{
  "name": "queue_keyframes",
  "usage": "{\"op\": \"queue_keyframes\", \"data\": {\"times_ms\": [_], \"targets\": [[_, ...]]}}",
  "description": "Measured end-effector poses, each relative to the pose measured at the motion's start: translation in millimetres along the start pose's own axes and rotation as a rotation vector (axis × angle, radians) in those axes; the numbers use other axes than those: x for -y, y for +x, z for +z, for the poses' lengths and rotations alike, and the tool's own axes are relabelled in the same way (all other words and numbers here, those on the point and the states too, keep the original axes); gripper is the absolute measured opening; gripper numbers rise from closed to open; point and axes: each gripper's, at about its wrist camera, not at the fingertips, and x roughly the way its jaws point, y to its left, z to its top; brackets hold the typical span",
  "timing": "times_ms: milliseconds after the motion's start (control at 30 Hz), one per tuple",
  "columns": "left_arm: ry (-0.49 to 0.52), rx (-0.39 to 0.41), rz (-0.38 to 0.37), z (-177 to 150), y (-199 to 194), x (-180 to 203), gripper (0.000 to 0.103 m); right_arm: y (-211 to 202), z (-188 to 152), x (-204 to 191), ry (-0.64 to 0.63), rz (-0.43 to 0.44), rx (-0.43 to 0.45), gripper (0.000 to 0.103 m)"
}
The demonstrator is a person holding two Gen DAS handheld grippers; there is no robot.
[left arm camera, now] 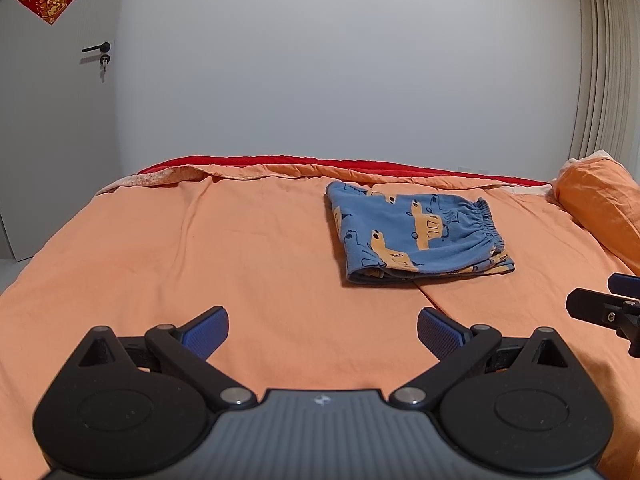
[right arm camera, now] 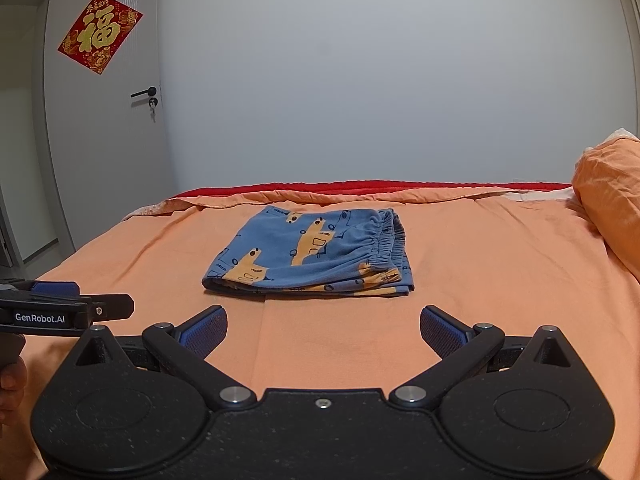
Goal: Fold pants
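Note:
The blue pants (left arm camera: 416, 236) with an orange vehicle print lie folded into a compact rectangle on the orange bed sheet (left arm camera: 200, 248), elastic waistband to the right. They also show in the right wrist view (right arm camera: 316, 252). My left gripper (left arm camera: 322, 334) is open and empty, held above the sheet, near of the pants and to their left. My right gripper (right arm camera: 323, 334) is open and empty, directly in front of the pants with a gap between. Each gripper shows at the edge of the other's view: the right one (left arm camera: 608, 308), the left one (right arm camera: 68, 308).
An orange pillow (right arm camera: 608, 200) lies at the right side of the bed. A red blanket edge (right arm camera: 360, 187) runs along the far side. A grey door (right arm camera: 104, 140) with a red decoration stands far left. A grey wall stands behind the bed.

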Motion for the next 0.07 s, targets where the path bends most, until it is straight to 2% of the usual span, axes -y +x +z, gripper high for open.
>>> {"op": "queue_keyframes", "data": {"times_ms": [67], "targets": [[-0.001,0.0,0.001,0.0,0.0,0.0,0.103,0.1,0.1,0.4,0.001,0.001,-0.002,0.102]]}}
